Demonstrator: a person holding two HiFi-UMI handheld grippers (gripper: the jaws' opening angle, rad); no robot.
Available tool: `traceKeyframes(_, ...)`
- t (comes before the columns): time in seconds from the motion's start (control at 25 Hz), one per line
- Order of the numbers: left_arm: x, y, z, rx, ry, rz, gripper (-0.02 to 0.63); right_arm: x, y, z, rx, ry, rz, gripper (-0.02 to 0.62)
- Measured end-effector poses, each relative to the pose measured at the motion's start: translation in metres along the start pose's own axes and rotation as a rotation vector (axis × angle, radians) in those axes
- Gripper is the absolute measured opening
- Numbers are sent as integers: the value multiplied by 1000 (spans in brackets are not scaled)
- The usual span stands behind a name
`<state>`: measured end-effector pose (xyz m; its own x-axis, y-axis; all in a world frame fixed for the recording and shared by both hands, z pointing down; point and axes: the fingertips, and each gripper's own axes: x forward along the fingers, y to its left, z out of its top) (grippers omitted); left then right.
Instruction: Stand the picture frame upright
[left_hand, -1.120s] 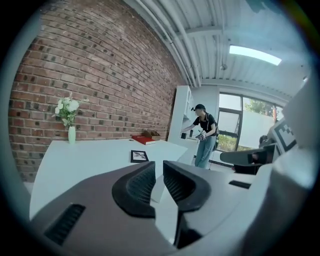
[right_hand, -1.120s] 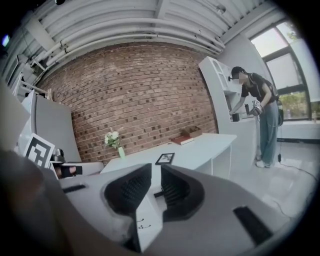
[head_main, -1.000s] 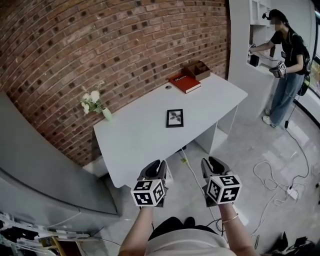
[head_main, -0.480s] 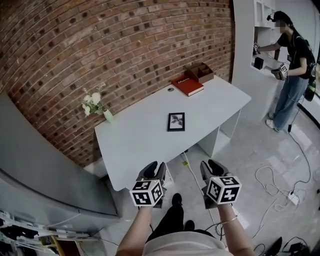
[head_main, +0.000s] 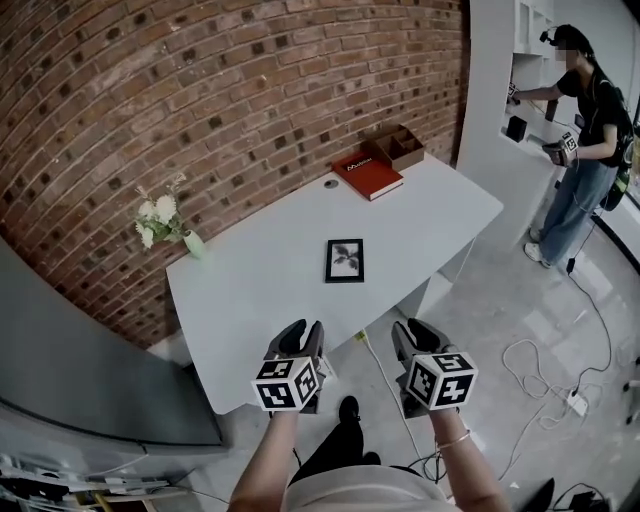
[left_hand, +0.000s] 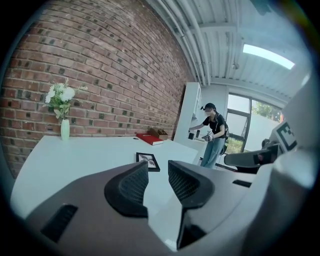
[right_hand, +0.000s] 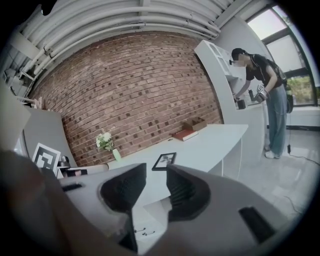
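A black picture frame (head_main: 345, 260) with a pale flower print lies flat near the middle of the white table (head_main: 260, 300). It also shows in the left gripper view (left_hand: 148, 161) and the right gripper view (right_hand: 164, 161). My left gripper (head_main: 304, 332) and right gripper (head_main: 413, 330) hover side by side at the table's front edge, well short of the frame. Both point at it. The left jaws (left_hand: 157, 172) and the right jaws (right_hand: 156, 175) have just been opening and stand open, with nothing between them.
A vase of flowers (head_main: 165, 225) stands at the table's far left. A red book (head_main: 367, 173) and a wooden box (head_main: 397, 146) lie at the far right by the brick wall. A person (head_main: 585, 140) works at a white shelf. Cables (head_main: 540, 370) trail on the floor.
Both grippers have moved forward toward the table's front edge, and their jaws have spread wider. The frame has not moved on the table.
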<state>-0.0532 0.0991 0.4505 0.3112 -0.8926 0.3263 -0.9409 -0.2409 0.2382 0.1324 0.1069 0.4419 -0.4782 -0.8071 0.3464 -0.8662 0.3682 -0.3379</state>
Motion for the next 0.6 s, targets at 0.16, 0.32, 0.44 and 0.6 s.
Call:
traceKeyframes(0.16, 39, 24, 20, -6, -6, -11, 107, 44, -6, 19, 8, -3, -5, 110)
traceKeyframes(0.32, 77, 46, 36, -12, -1, -24, 107, 83, -13, 34, 13, -2, -29, 109)
traceKeyframes(0.44, 103, 55, 45, 15, 23, -49, 109, 108, -17, 42, 18, 11, -52, 109)
traceKeyframes(0.6, 130, 67, 58, 19, 32, -84, 115, 135, -16, 52, 25, 29, -56, 109)
